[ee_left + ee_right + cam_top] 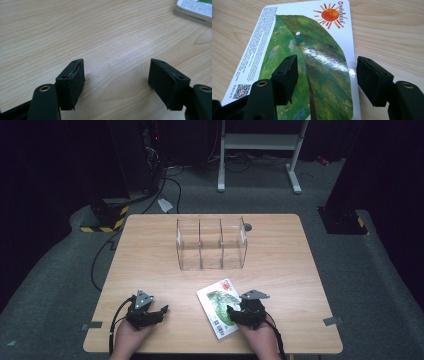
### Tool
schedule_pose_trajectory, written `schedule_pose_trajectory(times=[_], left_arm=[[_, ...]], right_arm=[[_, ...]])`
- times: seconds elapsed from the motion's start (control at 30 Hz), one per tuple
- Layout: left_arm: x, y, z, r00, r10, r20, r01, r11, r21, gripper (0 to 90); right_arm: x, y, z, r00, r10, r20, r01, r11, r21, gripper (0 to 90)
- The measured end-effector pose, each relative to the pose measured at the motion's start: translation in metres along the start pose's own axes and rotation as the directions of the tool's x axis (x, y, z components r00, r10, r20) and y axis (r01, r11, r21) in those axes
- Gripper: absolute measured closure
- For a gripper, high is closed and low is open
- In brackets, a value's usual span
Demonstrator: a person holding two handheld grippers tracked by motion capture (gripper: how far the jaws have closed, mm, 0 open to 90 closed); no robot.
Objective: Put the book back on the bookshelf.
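Observation:
A thin picture book with a green leaf and an orange sun on its white cover lies flat near the table's front edge. In the right gripper view the book spreads out below my right gripper, whose jaws stand wide apart just above the cover. Seen from above, my right gripper rests over the book's near right corner. My left gripper sits low at the front left, open with bare wood between its jaws. A corner of the book shows far off in the left gripper view.
A clear plastic organiser with three compartments stands upright in the middle of the wooden table. A small grey disc lies just behind it. Cables and a white stand are on the floor beyond.

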State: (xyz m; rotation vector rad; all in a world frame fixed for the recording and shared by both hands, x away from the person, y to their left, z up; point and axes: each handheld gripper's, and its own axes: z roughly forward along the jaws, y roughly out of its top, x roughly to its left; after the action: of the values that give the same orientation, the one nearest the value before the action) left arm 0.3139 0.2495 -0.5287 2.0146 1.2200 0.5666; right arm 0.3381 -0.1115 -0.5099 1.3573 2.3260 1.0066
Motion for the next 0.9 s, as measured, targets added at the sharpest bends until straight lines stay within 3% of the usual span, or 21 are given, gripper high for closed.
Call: schedule_pose_trajectory(times=[0.27, 0.47, 0.7, 0.9], left_arm=[[-0.005, -0.004, -0.005, 0.9999, 0.008, -0.013, -0.008, 1.0, -0.001, 29.9], [-0.004, -0.005, -0.006, 1.0, -0.002, -0.004, 0.002, 1.0, 0.002, 30.0], [-0.003, -0.004, -0.005, 0.9998, 0.012, 0.019, -0.011, 0.9999, -0.003, 32.5], [0.001, 0.006, -0.002, 0.9995, -0.006, 0.032, 0.006, 0.9999, -0.009, 47.7]], right_arm=[[0.031, 0.016, 0.022, 0.9975, -0.058, -0.041, 0.058, 0.998, -0.003, 33.6], [0.043, 0.024, 0.032, 0.9935, -0.099, -0.055, 0.099, 0.995, -0.01, 33.9], [0.035, 0.018, 0.012, 0.9949, -0.099, -0.016, 0.098, 0.991, -0.089, 34.5], [0.021, 0.003, -0.006, 0.9955, -0.084, 0.044, 0.089, 0.99, -0.114, 36.4]])
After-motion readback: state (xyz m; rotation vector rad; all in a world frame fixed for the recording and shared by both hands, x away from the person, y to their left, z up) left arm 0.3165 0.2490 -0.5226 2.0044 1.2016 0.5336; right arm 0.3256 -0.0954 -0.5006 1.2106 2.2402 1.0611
